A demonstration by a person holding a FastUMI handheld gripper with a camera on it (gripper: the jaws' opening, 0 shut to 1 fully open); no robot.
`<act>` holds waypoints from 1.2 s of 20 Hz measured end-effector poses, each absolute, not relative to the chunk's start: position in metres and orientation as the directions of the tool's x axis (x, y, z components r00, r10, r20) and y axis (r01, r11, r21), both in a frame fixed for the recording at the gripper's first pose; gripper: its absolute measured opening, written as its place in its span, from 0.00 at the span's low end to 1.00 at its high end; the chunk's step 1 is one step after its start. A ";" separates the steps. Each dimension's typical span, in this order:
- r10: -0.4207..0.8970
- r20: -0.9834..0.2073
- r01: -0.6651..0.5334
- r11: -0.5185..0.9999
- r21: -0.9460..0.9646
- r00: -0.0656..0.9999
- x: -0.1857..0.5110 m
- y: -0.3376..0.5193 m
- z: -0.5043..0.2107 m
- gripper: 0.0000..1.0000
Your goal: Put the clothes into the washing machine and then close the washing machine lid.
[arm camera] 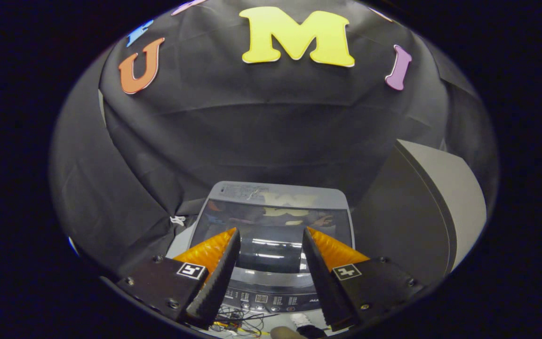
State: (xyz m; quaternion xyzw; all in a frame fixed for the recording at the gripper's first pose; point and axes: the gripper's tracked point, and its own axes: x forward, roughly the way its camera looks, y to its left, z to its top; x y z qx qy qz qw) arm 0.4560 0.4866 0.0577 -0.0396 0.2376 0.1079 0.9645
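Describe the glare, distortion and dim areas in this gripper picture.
Gripper view: fisheye bending curves the washer and the grey panel beside it; the dark glossy lid mirrors the wall and carries bright light streaks; the cloth wall is dim and the edges fall into shadow; the open gripper is sharp, nothing between its fingers.

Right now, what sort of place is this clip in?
Probably a staged recording booth with a laundry setup: black cloth wall, a top-loading washing machine with its lid down, the open claw held above it.
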 end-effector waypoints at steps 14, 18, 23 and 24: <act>0.243 -0.155 -0.247 0.969 -0.005 0.958 0.348 0.364 0.133 0.95; 0.255 -0.056 -0.255 0.967 0.010 0.965 0.306 0.306 0.146 0.97; 0.246 0.000 -0.246 0.968 0.051 0.969 0.254 0.221 0.140 0.98; 0.238 0.008 -0.238 0.969 0.058 0.971 0.243 0.202 0.134 0.98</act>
